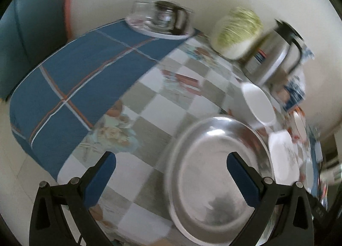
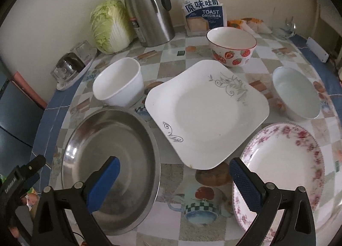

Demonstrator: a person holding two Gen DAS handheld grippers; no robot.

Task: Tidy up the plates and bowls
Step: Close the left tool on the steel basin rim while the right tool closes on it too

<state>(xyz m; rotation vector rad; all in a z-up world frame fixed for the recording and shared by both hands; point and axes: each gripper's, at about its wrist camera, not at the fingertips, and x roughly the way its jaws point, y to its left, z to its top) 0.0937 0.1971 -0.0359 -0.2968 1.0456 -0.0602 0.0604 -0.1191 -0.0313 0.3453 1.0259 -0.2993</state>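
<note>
1. The square white plate, with grey scrollwork on two corners, lies flat near the middle of the checked tablecloth and serves as the landmark here.
2. Left of the square plate and touching none of it sits the steel plate, round and shiny; in the left wrist view the same steel plate fills the lower right, blurred.
3. Behind the steel plate, just off the square plate's left corner, stands a plain white bowl.
4. Beyond the square plate's far edge stands the strawberry bowl; to its right stands a small white bowl.
5. In front of the square plate, to the right, lies the pink-flowered plate.
6. Along the wall behind the square plate are a cabbage, a steel thermos jug and a bag of toast (label readable).
7. The right gripper hovers in front of the square plate, jaws spread wide and empty.
8. The left gripper is likewise spread wide, holding nothing, one finger over the steel plate.
</note>
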